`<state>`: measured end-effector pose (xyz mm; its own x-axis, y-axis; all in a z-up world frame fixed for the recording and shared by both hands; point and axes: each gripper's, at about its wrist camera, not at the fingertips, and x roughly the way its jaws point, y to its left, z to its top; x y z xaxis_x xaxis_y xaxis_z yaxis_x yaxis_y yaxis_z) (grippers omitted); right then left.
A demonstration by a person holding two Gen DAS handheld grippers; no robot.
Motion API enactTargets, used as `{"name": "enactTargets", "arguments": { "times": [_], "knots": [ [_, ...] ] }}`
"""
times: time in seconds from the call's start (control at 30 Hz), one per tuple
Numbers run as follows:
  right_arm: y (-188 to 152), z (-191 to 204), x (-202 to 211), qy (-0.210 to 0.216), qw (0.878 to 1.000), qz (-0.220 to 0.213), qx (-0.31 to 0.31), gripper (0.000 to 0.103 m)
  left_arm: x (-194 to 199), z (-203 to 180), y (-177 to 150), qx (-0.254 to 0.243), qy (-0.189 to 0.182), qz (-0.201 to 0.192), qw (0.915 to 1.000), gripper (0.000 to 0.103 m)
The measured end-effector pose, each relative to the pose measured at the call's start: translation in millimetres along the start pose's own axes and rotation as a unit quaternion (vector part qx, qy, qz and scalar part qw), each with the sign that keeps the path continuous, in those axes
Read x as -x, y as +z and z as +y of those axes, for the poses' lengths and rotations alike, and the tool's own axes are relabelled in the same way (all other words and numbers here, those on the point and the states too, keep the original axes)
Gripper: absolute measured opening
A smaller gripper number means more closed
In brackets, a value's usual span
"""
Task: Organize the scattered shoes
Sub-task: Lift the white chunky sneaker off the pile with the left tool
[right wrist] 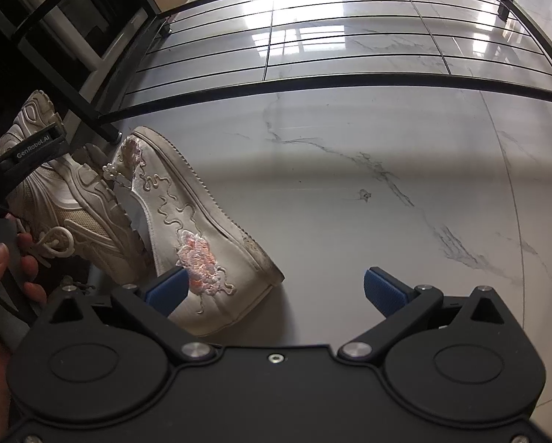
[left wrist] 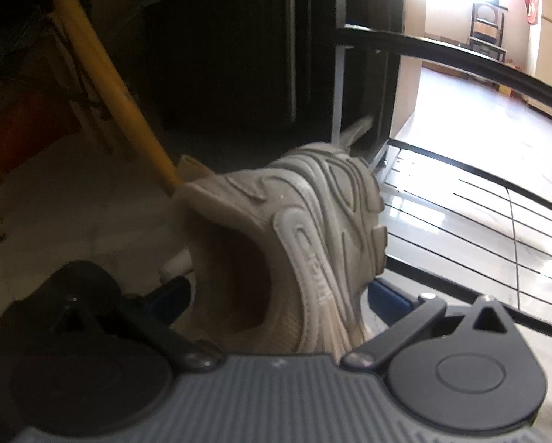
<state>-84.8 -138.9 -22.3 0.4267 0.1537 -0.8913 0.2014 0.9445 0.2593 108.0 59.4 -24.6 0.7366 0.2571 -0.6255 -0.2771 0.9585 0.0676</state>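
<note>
My left gripper (left wrist: 276, 291) is shut on the heel of a beige chunky sneaker (left wrist: 305, 229), held off the floor with its toe pointing away toward the shoe rack. The same sneaker (right wrist: 72, 203) and the left gripper holding it show at the left of the right wrist view. A white embroidered shoe with pink flowers (right wrist: 191, 229) lies on the marble floor beside the sneaker, leaning against it. My right gripper (right wrist: 276, 289) is open and empty; its left fingertip (right wrist: 168, 288) is over the embroidered shoe's toe end.
A black metal shoe rack (right wrist: 335, 81) with thin wire shelves stands on the marble floor ahead; it also shows in the left wrist view (left wrist: 479, 199). A yellow stick (left wrist: 109, 85) leans at the left by dark furniture. Open marble floor (right wrist: 405, 203) lies to the right.
</note>
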Motion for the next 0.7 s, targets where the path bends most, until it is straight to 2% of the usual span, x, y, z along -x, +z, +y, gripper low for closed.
{"name": "enactTargets", "arguments": {
  "times": [0.13, 0.37, 0.5, 0.7],
  "knots": [
    [0.4, -0.2, -0.8, 0.003, 1.000, 0.002, 0.000, 0.103, -0.9, -6.1, -3.4, -0.023, 0.007, 0.011, 0.9996, 0.102],
    [0.1, 0.0, 1.4, 0.008, 1.000, 0.001, -0.003, 0.103, -18.6, 12.1, 4.3, 0.026, -0.039, 0.052, 0.9975, 0.102],
    [0.4, -1.2, 1.5, 0.012, 1.000, 0.001, -0.005, 0.103, -23.9, 16.9, 4.8, 0.033, -0.051, 0.055, 0.9967, 0.102],
    [1.2, -1.9, 0.1, 0.014, 1.000, 0.003, -0.006, 0.103, -21.8, 11.8, 4.7, 0.019, -0.043, 0.055, 0.9974, 0.102]
  ]
}}
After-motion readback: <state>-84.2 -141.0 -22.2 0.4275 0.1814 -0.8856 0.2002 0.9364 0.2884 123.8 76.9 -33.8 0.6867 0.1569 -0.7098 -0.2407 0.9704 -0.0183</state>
